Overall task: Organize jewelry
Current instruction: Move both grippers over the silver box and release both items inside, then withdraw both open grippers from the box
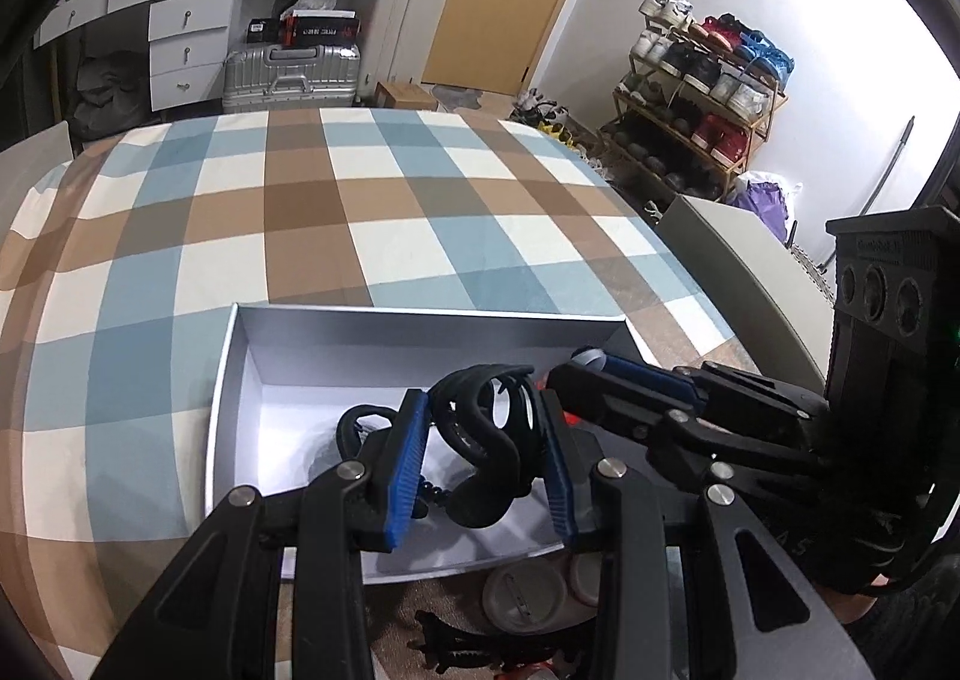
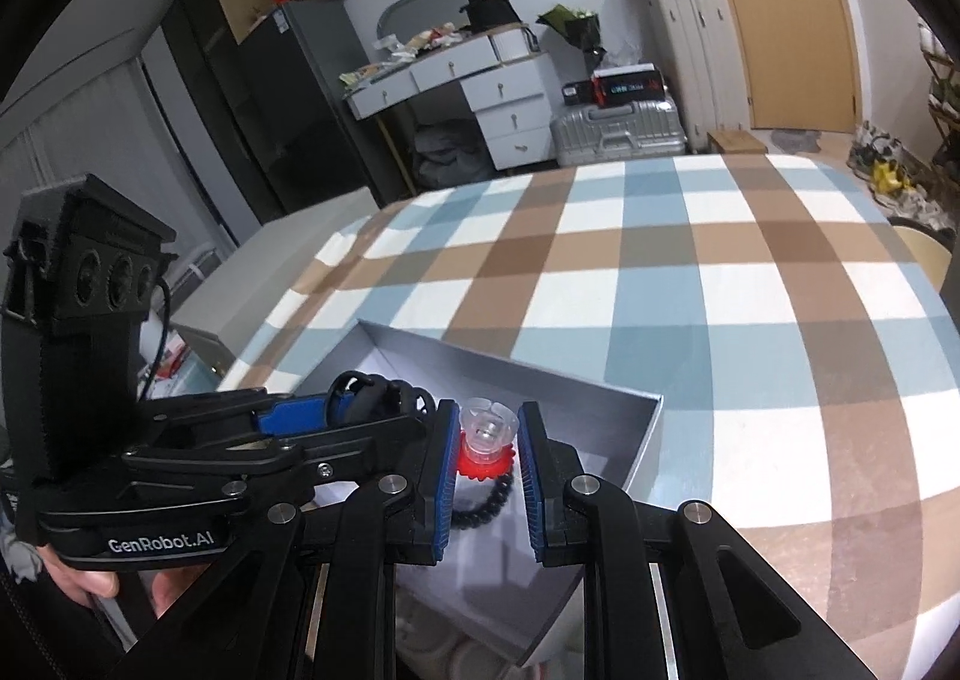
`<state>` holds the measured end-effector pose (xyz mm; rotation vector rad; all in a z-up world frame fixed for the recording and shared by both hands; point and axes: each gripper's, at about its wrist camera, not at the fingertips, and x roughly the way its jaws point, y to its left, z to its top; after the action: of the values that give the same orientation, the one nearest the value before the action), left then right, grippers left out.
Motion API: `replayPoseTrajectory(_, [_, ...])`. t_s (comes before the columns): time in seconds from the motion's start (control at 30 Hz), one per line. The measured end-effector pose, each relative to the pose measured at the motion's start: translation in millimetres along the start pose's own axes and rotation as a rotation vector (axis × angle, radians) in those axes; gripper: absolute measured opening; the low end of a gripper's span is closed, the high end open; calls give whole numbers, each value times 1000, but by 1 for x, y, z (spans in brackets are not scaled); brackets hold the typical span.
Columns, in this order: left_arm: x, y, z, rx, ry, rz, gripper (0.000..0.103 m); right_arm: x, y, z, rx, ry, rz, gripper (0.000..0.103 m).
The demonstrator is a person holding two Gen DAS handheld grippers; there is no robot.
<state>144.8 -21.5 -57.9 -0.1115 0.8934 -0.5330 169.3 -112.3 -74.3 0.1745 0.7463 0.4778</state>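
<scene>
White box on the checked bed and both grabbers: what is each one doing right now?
White cardboard box: open, no lid on, black bead bracelet lying inside.
Left gripper: shut on black curved hair clip, above the box.
Right gripper: shut on clear-and-red plastic ornament, above the box.

Home bedroom, checked bed (image 1: 360,212), suitcases (image 1: 291,74), shoe rack (image 1: 690,98)

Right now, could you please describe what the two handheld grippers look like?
Both are black linkage frames with silver pivot pins and ribbed blue pads. The left gripper bears white GenRobot.AI lettering, a three-lens housing and a thin black cable. The right gripper has a matching housing.
</scene>
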Motion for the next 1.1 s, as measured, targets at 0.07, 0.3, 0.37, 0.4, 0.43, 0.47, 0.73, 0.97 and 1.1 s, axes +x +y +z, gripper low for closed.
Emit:
replayPoseTrajectory(0.07, [2,1,-1,-2,12,2,30,0,0,0,0,-8,2,19])
replayPoseTrajectory(0.3, [-1,1,0,3,1,-8,30,-6,-3,1,29,-19,1,21])
replayPoseTrajectory(0.37, [-1,1,0,5,4,-4,31,-13,-4,1,33,-33,-2,21])
replayPoseTrajectory(0.4, [-1,1,0,7,8,-6,34,-16,-4,1,33,-40,-5,21])
replayPoseTrajectory(0.43, [-2,0,0,10,10,2,38,-20,-4,1,34,-49,-7,21])
replayPoseTrajectory(0.47, [-3,-1,0,11,7,8,51,-24,-4,0,36,-57,-10,21])
replayPoseTrajectory(0.73, [-20,-4,-4,1,-34,49,63,-57,-3,-8,53,-99,-54,36])
replayPoseTrajectory(0.97, [-44,-20,-17,37,-89,140,63,-89,5,-28,52,-172,-75,59])
replayPoseTrajectory(1.1, [-55,-25,-22,40,-120,184,63,-109,14,-37,43,-217,-87,77])
